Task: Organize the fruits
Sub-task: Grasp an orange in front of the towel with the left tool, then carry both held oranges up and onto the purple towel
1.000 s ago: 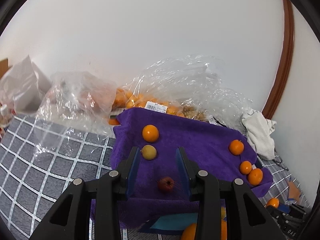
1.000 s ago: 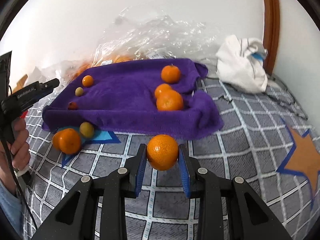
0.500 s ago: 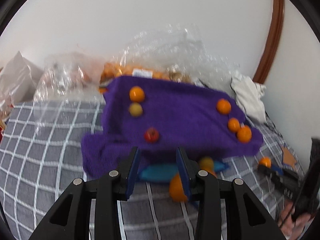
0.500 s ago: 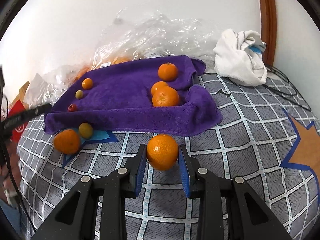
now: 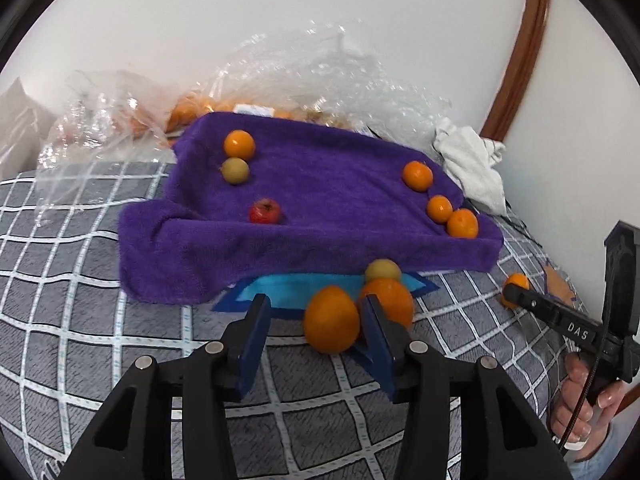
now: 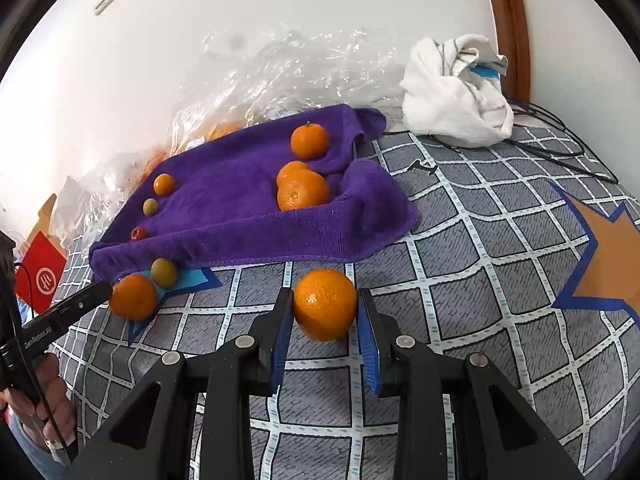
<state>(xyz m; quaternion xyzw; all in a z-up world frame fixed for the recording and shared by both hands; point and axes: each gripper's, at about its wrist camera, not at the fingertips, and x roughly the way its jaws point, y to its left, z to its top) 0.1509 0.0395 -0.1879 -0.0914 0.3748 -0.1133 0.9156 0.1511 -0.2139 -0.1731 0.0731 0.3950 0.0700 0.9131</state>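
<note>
Two tools: one in each hand, both pointing down at a bed with a grey grid-pattern cover (image 6: 500, 240).
Right tool (image 6: 325, 334): clamped on a mandarin (image 6: 325, 304) – blue pads pressing its two sides, the fruit held clear above the cover.
Left tool (image 5: 316, 342): jaws have just been opening and stand part-way apart; an orange (image 5: 331, 319) sits between them on the cover, close against the right-hand pad, with a gap to the left-hand one – no grip on it.
Just beyond the left tool: a second orange (image 5: 394, 300) behind the right-hand pad, and a small yellow-green fruit (image 5: 383, 270) at the edge of the purple towel (image 5: 320, 208).
On the towel, left side: a small orange fruit (image 5: 239, 145), a yellow-green one (image 5: 235, 170) touching it, and a small red fruit (image 5: 264, 211) nearer the front.
On the towel, right side: three mandarins (image 6: 303, 190) – two touching, one apart at the back.
Behind the towel: crumpled clear plastic bags (image 6: 288, 72) with more orange fruit inside, against a white wall.
Far right: a bundled white cloth (image 6: 456, 92).
</note>
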